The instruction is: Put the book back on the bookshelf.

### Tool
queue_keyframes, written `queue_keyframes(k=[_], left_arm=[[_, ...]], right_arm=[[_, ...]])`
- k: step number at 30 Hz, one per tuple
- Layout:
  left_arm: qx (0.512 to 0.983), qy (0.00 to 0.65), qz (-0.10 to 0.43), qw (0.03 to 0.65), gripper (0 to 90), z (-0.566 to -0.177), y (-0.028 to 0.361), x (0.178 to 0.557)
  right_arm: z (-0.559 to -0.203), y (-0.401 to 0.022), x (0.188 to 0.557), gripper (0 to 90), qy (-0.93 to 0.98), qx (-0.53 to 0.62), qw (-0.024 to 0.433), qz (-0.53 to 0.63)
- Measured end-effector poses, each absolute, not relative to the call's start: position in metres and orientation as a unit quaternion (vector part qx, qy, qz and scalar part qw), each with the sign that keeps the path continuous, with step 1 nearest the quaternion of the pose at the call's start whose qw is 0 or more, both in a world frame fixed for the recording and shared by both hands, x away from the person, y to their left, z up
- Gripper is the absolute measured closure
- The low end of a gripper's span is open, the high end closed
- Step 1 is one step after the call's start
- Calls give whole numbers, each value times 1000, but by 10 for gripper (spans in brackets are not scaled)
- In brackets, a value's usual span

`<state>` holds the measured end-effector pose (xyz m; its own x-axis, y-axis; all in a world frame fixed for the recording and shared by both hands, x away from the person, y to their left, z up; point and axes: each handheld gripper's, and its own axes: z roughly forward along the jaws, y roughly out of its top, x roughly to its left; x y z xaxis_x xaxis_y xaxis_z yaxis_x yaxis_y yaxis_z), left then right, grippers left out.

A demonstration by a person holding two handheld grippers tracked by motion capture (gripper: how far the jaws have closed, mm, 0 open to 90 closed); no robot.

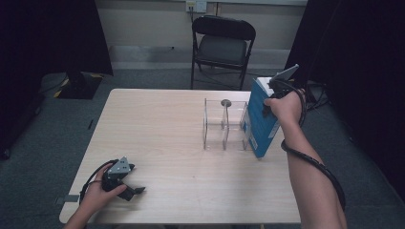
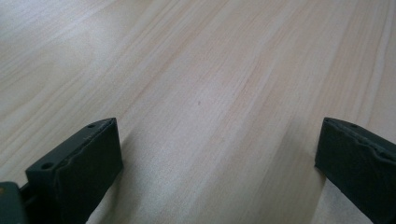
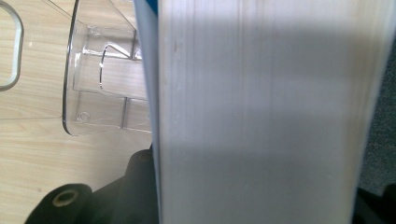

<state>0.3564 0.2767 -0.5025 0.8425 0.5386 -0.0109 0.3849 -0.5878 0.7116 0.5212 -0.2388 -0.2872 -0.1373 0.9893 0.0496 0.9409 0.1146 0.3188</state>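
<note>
Blue book: a thick blue-covered book point(image 1: 260, 119) stands on its lower corner at the right end of the table, tilted, its top leaning away from the person; its white page block point(image 3: 261, 116) shows close up in the right gripper view.
Right gripper: the right gripper point(image 1: 278, 88) clamps the book near its top edge, jaws narrowed onto cover and pages; a black cable winds down the forearm.
Clear rack: a transparent acrylic rack point(image 1: 224, 125) with upright dividers stands just left of the book, its nearest wall touching or almost touching the cover; whether they touch I cannot tell.
Dividers: the rack's right-hand wall lies between the book and the empty slots.
Left gripper: the left gripper point(image 1: 129, 188) rests at the near left corner, well apart from the book, jaws spread wide with bare wood between them.
Table: pale wood-grain top point(image 1: 157, 129).
Chair: a black folding chair point(image 1: 222, 45) stands behind the far edge.
Floor: grey carpet, dark curtains at both sides.
</note>
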Motion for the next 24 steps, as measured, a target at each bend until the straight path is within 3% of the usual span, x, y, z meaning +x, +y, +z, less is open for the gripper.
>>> queue_keyframes(k=[24], left_arm=[[885, 261, 103, 371, 0, -502, 276, 357]], right_arm=[[-292, -233, 516, 580, 745, 644, 99, 144]])
